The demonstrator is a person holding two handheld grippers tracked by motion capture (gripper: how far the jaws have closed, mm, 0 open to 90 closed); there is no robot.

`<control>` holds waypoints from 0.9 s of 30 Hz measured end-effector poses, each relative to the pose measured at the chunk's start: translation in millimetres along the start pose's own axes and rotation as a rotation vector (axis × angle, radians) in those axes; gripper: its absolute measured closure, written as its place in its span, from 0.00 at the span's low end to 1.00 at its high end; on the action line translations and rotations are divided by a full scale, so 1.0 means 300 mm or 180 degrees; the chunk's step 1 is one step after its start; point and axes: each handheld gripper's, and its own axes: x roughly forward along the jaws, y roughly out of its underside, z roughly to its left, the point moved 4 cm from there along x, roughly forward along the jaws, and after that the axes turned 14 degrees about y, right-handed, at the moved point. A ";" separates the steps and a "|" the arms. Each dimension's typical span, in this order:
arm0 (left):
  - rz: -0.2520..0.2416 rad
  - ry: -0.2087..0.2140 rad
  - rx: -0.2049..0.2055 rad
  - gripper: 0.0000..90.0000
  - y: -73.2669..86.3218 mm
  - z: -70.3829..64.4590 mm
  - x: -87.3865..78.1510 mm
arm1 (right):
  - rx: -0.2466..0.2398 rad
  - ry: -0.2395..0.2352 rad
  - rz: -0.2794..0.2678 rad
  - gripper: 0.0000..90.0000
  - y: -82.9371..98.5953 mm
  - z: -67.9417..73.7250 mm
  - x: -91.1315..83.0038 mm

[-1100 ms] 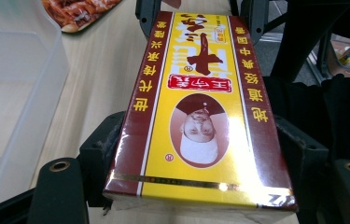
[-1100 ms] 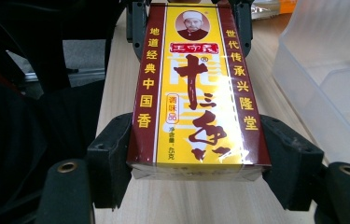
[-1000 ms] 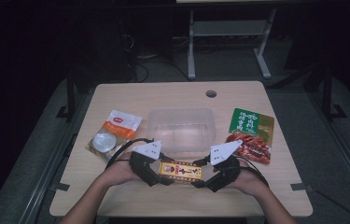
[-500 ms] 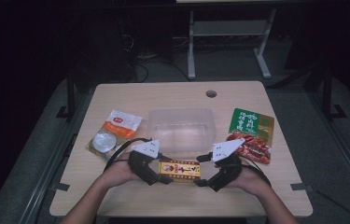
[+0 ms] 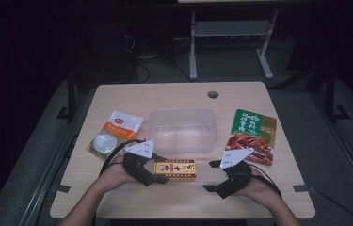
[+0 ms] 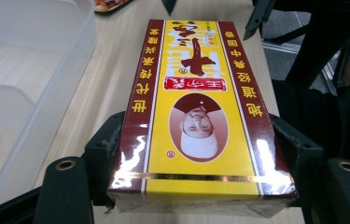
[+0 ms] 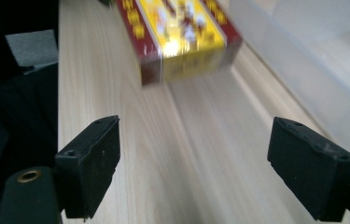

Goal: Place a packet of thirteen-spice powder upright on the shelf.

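A yellow and dark red box (image 5: pixel 176 170) with printed characters lies flat near the table's front edge. My left gripper (image 5: pixel 160 171) is shut on its left end. In the left gripper view the box (image 6: pixel 196 107) runs away from me, and my left gripper (image 6: pixel 200 142) has a jaw pressed to each long side. My right gripper (image 5: pixel 210 177) stands open a short way right of the box, touching nothing. In the right gripper view the box (image 7: pixel 177 37) is blurred ahead of my right gripper (image 7: pixel 200 158), with bare wood between the jaws.
A clear plastic container (image 5: pixel 183 129) stands just behind the box. An orange and white pouch (image 5: pixel 117 132) lies to its left, and a green and red food packet (image 5: pixel 253 134) to its right. A cable hole (image 5: pixel 212 94) is at the table's far side.
My right gripper has let go of the box's right end, opened and drawn back to the right. The left gripper still holds the box, which has barely moved.
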 end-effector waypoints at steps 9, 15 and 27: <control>-0.0086 -0.0088 -0.0052 0.35 -0.003 0.017 -0.044 | 0.0373 0.0467 0.0121 0.17 0.084 0.010 -0.014; -0.0084 -0.0162 -0.0048 0.35 -0.022 0.036 -0.067 | 0.0275 0.0431 0.0256 0.17 0.084 0.022 0.023; -0.0065 -0.0254 -0.0048 0.35 -0.079 0.092 -0.093 | 0.0218 0.0376 0.0309 0.16 0.082 0.037 0.052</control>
